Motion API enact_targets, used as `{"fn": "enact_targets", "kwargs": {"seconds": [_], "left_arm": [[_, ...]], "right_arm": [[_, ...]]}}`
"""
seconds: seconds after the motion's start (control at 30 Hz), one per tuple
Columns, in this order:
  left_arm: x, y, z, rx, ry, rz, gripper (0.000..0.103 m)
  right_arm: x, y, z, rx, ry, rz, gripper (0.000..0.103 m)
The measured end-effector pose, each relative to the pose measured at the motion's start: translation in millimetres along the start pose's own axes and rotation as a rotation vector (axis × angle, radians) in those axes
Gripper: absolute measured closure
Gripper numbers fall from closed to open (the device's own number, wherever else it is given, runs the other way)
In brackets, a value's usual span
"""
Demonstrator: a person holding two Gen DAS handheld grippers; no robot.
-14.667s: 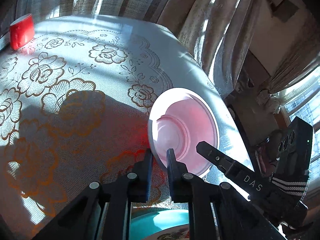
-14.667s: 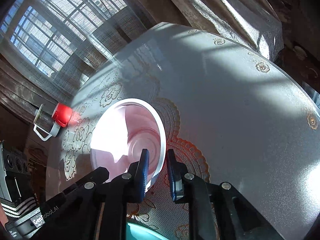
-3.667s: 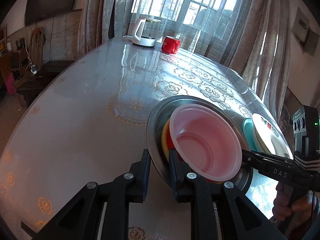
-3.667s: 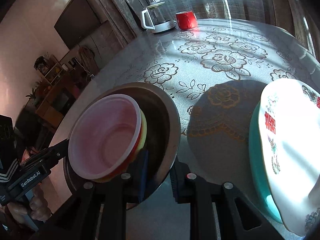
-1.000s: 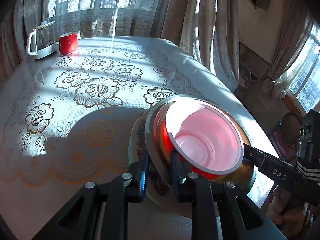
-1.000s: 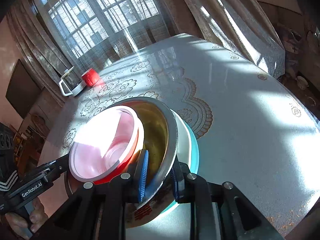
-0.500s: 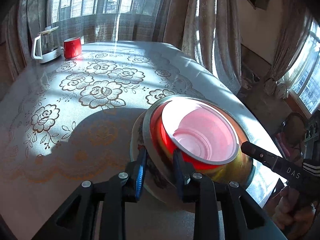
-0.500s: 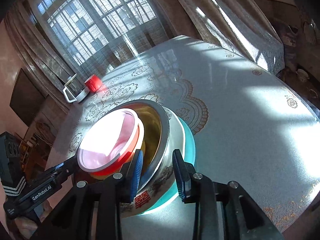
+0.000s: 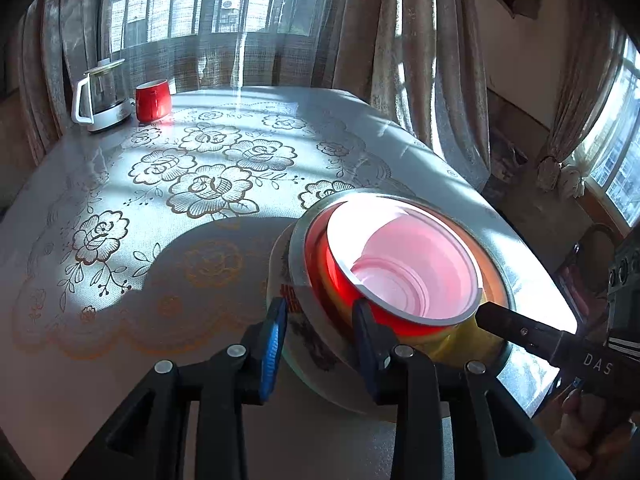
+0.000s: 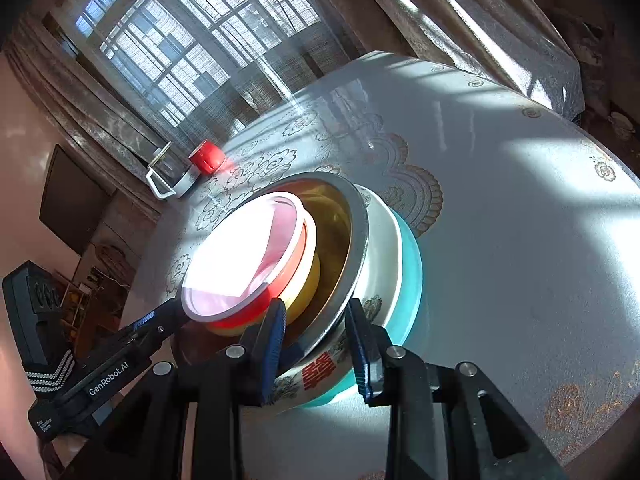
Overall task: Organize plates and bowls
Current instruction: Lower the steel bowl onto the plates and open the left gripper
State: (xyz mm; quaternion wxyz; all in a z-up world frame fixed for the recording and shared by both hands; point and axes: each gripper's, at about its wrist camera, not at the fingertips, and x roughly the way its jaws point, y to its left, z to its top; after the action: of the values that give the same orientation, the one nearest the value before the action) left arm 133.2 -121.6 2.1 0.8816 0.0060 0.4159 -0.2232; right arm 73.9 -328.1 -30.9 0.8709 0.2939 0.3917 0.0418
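A nested stack stands on the table: a pink bowl [image 9: 400, 264] [image 10: 240, 256] in a red bowl [image 9: 340, 280], a yellow bowl [image 10: 308, 288], then a steel bowl [image 9: 298, 248] [image 10: 356, 240]. Under them lie a white patterned plate [image 9: 316, 356] [image 10: 384, 248] and a teal plate [image 10: 412, 272]. My left gripper [image 9: 320, 334] straddles the steel bowl's near rim. Its jaws are opening and the pads stand off the rim. My right gripper [image 10: 316, 346] straddles the opposite rim, open, with gaps beside both pads. Each view shows the other gripper's finger [image 9: 520, 330] [image 10: 152, 328] at the stack's far side.
A red mug [image 9: 152, 100] [image 10: 206, 158] and a glass kettle [image 9: 100, 96] [image 10: 168, 172] stand at the table's far end by the curtained window. The floral tablecloth [image 9: 200, 184] covers the round table [image 10: 520, 240]. A person's hand [image 9: 592, 432] holds the right gripper.
Both grippers' jaws, shut on the steel bowl's rim a second ago, have spread apart. The stack now sits on the white plate, and both hands have barely shifted.
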Motion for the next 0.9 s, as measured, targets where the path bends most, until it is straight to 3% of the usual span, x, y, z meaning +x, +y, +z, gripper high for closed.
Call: {"fn": "enact_targets", "kwargs": {"seconds": [0.63, 0.9], "left_arm": [[-8.2, 6.9, -8.2, -0.019, -0.008, -0.005, 0.066], [-16.7, 4.8, -11.4, -0.005, -0.038, 0.018, 0.067]], "right_arm": [[6.4, 8.5, -8.2, -0.034, 0.043, 0.013, 0.072], [-13.8, 7.1, -8.7, -0.038, -0.027, -0.032, 0.072]]}}
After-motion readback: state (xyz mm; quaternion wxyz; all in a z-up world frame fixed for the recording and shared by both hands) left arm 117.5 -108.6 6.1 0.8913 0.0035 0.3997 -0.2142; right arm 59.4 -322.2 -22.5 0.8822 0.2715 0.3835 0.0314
